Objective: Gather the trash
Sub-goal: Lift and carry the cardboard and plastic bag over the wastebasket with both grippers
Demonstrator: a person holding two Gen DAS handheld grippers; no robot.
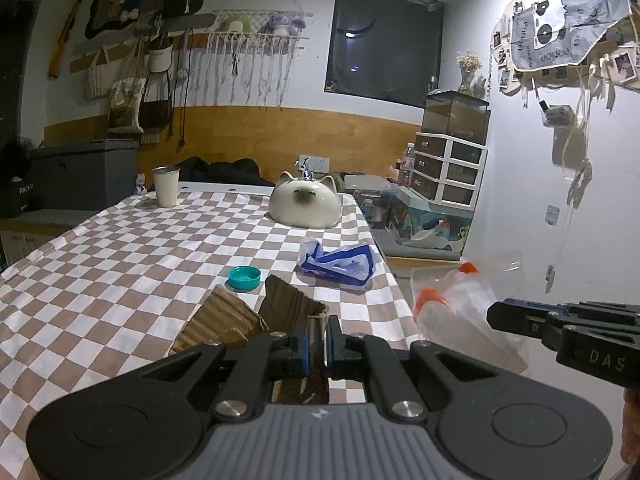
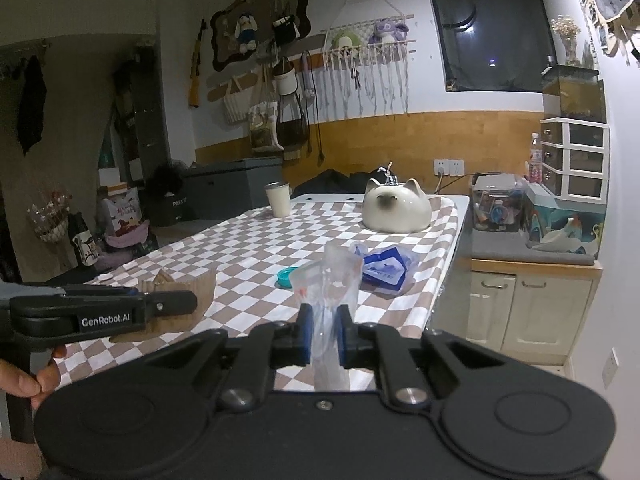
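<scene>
My left gripper [image 1: 317,346] is shut on a torn piece of brown cardboard [image 1: 244,316] and holds it over the near part of the checked table [image 1: 120,280]. It shows from the side in the right wrist view [image 2: 168,304], with the cardboard [image 2: 188,286] in it. My right gripper [image 2: 323,338] is shut on a clear plastic bag [image 2: 330,284] with orange marks, held just off the table's right edge; the bag also shows in the left wrist view [image 1: 460,312]. A blue and white wrapper [image 1: 340,264] and a teal cap [image 1: 243,278] lie on the table.
A white cat-shaped ceramic dome [image 1: 306,202] and a steel cup [image 1: 166,186] stand at the far end of the table. A low cabinet [image 2: 528,304] with boxes and a drawer unit [image 2: 576,156] stands to the right. A grey bin [image 2: 236,186] is beyond the table.
</scene>
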